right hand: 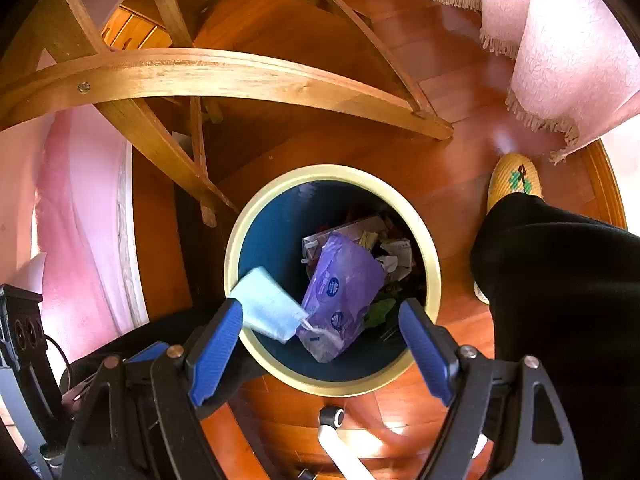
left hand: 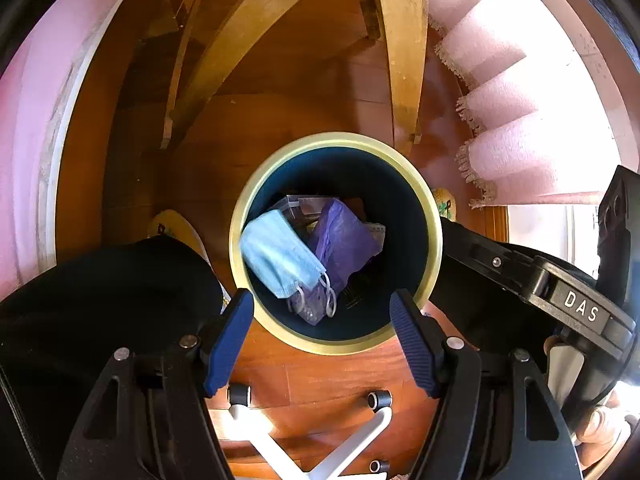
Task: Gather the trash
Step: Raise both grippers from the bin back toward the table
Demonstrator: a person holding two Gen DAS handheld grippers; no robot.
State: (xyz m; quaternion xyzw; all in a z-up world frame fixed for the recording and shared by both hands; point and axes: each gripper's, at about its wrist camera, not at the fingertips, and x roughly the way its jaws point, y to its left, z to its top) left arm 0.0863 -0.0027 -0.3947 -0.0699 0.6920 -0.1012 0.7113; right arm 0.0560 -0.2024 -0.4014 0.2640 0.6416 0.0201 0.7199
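Mask (left hand: 276, 254), light and floppy at nine o'clock in the bin (left hand: 434, 216), we judge best pinched mid-fold, with our left gripper (left hand: 322, 340) and right gripper (right hand: 320, 344) both wide open, empty.

Looking straight down, the left claw (left hand: 322, 334) hangs with its blue pads (left hand: 228, 344) spread wide and nothing between them, above a round bin (left hand: 434, 240) with a pale yellow rim and dark blue inside, standing on the wooden floor (left hand: 328, 376). In the bin a light blue face mask (left hand: 276, 254) lies against a purple plastic packet (left hand: 344, 240), its ear loops hanging toward the near wall. The right claw's black body (left hand: 560, 292) reaches in at the right edge, and pink fringed curtains (left hand: 512, 152) hang beyond the bin.
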